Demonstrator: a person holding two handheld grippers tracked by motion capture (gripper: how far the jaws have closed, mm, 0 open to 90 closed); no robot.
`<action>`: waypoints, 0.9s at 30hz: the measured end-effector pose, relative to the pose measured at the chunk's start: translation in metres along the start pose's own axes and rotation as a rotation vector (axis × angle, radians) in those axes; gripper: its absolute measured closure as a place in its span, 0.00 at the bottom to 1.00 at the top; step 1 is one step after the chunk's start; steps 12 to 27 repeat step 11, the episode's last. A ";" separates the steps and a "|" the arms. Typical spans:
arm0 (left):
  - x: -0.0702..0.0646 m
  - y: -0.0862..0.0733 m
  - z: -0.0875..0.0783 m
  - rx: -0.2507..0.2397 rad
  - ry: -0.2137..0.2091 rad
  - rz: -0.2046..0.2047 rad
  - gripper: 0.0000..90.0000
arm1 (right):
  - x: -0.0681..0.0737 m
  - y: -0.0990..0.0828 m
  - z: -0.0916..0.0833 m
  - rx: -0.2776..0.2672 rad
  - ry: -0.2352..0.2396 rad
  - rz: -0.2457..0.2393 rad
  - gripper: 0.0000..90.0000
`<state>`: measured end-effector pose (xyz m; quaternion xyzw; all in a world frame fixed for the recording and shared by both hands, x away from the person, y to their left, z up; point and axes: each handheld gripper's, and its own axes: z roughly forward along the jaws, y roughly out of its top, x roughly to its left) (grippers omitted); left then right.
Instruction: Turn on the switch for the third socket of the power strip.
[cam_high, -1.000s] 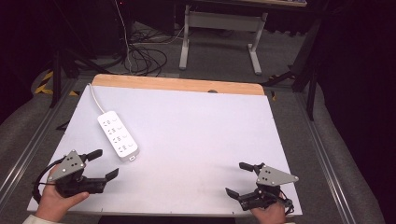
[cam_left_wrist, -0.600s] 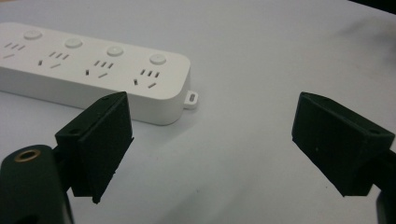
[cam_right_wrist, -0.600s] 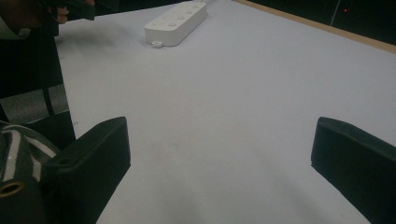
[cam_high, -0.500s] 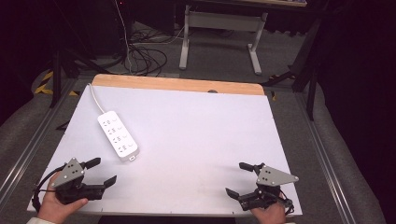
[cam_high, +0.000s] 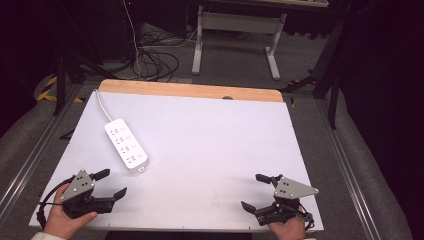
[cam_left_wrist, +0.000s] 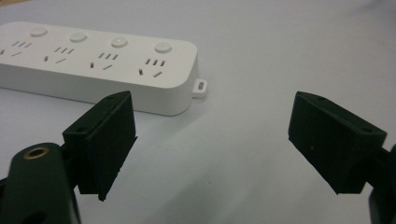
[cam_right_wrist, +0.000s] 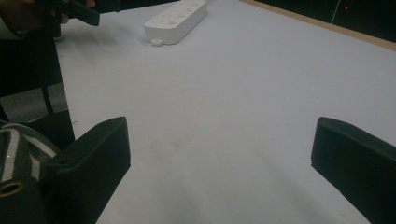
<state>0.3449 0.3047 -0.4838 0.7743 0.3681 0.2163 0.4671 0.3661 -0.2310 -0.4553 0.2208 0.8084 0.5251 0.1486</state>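
A white power strip (cam_high: 126, 144) lies at the left of the white table top (cam_high: 210, 150), its cord running off the far left edge. My left gripper (cam_high: 111, 183) sits at the near left corner, open and empty, its jaws wide apart and pointing right. The strip's near end (cam_left_wrist: 154, 70) lies just beyond its jaws, not touching them. At the near right corner my right gripper (cam_high: 254, 191) is open and empty too, jaws pointing left over bare table. From there the power strip (cam_right_wrist: 176, 21) lies far off across the table.
A wooden strip (cam_high: 190, 91) borders the table's far edge. Beyond it are black cables (cam_high: 155, 60) on the floor and a white desk frame (cam_high: 235, 37). Grey rails (cam_high: 350, 170) run along both sides of the table.
My left gripper has drawn back toward the table's near edge, away from the power strip. My right gripper has stayed where it was.
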 end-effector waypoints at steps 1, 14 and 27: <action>0.001 0.000 -0.001 -0.004 0.000 -0.012 0.17 | 0.000 0.000 0.000 0.000 0.000 0.001 0.06; 0.004 0.002 -0.005 -0.029 0.003 -0.051 0.17 | -0.001 0.000 0.001 0.002 -0.003 0.008 0.06; 0.004 0.002 -0.005 -0.029 0.003 -0.051 0.17 | -0.001 0.000 0.001 0.002 -0.003 0.008 0.06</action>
